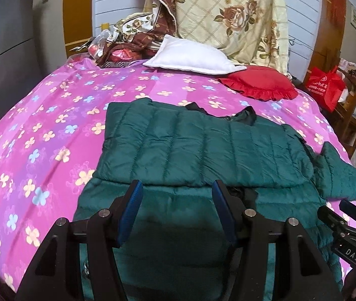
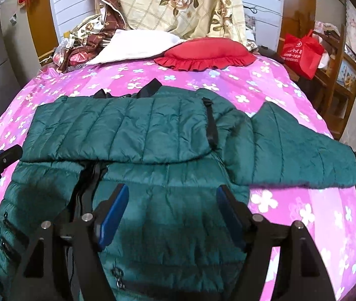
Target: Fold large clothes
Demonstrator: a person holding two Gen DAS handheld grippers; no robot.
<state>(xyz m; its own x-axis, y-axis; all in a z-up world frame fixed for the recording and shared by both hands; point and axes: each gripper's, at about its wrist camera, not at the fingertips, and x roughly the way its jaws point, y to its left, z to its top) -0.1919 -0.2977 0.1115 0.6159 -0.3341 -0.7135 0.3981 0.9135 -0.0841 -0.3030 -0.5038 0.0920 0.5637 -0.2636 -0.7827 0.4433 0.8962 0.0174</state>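
A dark green quilted jacket [image 1: 198,145] lies on a bed with a pink flowered cover [image 1: 52,130]. One sleeve is folded across the body; the other sleeve [image 2: 293,150] sticks out to the right. The jacket also shows in the right wrist view [image 2: 132,130]. My left gripper [image 1: 178,195] is open and empty, hovering over the jacket's near half. My right gripper [image 2: 173,200] is open and empty, over the jacket's near right part. The right gripper shows at the right edge of the left wrist view [image 1: 348,228].
A white pillow [image 1: 190,55] and a red ruffled cushion [image 1: 258,82] lie at the head of the bed, below a floral quilt [image 1: 230,12]. A red bag [image 1: 326,85] sits on wooden shelves to the right. The bed's right edge is near the sleeve.
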